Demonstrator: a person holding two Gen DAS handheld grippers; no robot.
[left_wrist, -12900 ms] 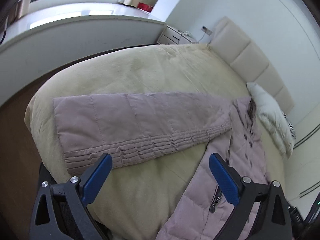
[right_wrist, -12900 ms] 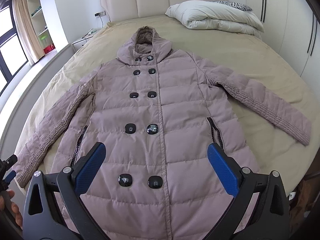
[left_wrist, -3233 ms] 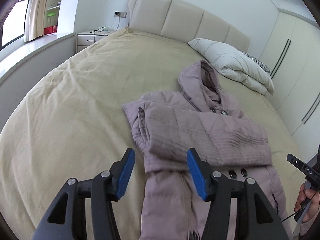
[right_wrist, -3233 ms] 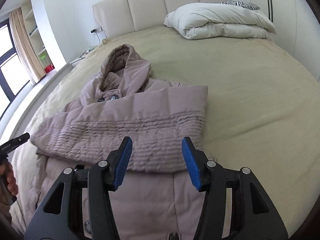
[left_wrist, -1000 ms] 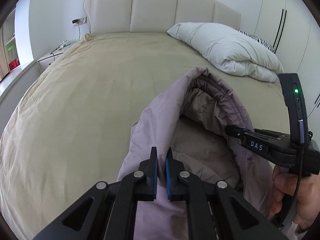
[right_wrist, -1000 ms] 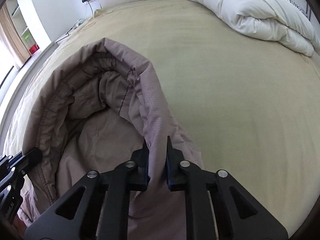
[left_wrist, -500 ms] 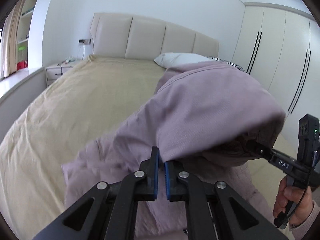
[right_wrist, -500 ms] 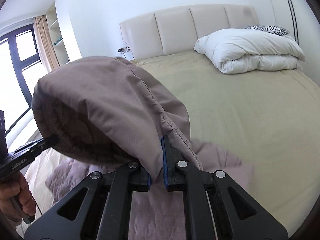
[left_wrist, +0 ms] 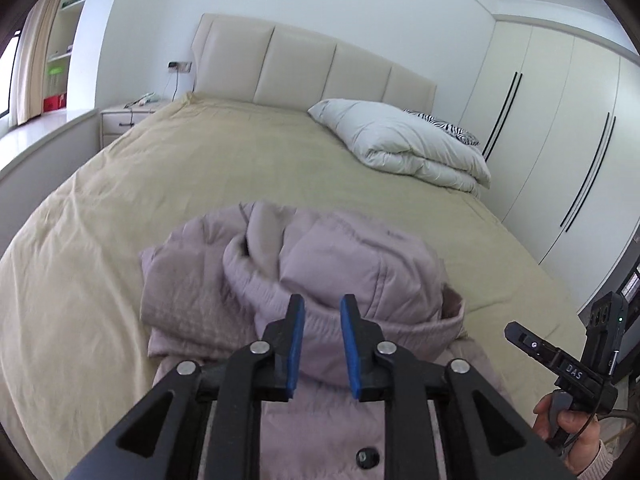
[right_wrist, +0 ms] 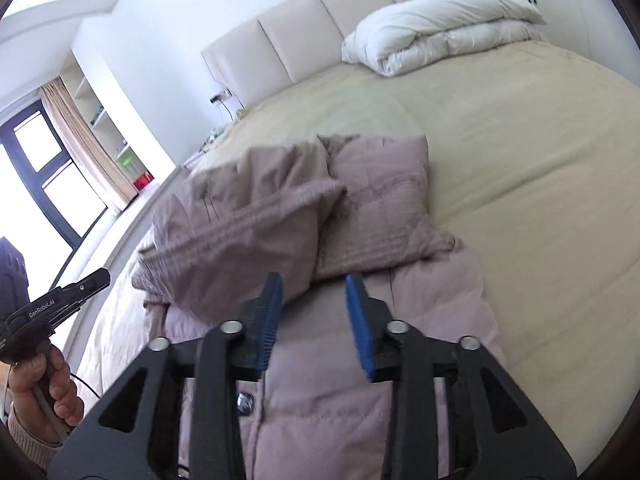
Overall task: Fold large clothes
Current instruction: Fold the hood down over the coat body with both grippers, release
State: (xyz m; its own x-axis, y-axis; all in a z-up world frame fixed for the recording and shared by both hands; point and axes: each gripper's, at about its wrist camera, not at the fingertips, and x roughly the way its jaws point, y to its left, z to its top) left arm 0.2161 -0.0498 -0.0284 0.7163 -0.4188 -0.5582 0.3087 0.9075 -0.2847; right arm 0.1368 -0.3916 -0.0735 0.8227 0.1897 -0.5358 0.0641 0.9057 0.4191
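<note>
A mauve padded coat lies on the beige bed, sleeves folded across its chest and the hood flipped down over them. In the right wrist view the coat shows the same way, with the hood lying on the folded sleeves. My left gripper is open and empty just above the hood's rim. My right gripper is open and empty above the coat's front, beside the hood. Black buttons show on the lower front.
The beige bed cover spreads all around the coat. A folded white duvet lies by the padded headboard. A nightstand stands at the far left, white wardrobes at the right, and a window at the left.
Both grippers have let go of the hood and opened. The hood, held up half a second ago, now lies folded down on the coat's chest.
</note>
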